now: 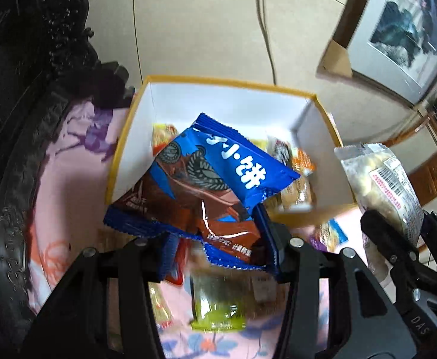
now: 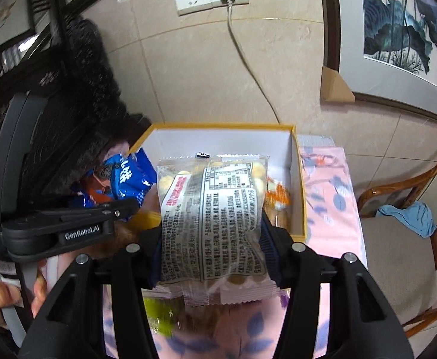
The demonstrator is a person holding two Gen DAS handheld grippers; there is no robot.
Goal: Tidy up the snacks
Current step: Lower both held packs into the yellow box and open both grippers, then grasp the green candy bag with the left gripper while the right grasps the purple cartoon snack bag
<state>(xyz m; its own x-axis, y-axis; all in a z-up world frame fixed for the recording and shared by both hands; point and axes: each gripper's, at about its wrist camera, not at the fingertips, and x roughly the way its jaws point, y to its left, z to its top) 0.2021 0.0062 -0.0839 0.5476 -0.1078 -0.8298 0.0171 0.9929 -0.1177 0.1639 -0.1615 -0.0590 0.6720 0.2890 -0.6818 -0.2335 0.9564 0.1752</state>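
You are carrying two snacks toward the open white cardboard box with a yellow rim (image 2: 298,179), which is standing on the pink flowered cloth (image 2: 332,185) covering the surface, at its far side by the tiled wall.

Your left tongs (image 1: 218,257) are pinching the blue biscuit packet with dark cookie pictures (image 1: 212,179) by its near edge, and the packet is hanging over the near left corner of the box. Your right tongs (image 2: 212,257) are pinching the clear plastic bag of small round pale snacks (image 2: 212,221) with its printed label facing you; it is hovering in front of the near wall of the box, toward the right side.

The box is already holding several small wrapped snacks (image 1: 296,191) on its floor. A green wrapped snack (image 1: 218,308) is lying on the cloth just below the left tongs, outside the box; it looks blurred.

I judge that you are in the placing step. The next move is calling for bringing each packet fully over the rim, lowering it into free room, then spreading the tongs. Be careful that the two packets are not colliding at the rim.
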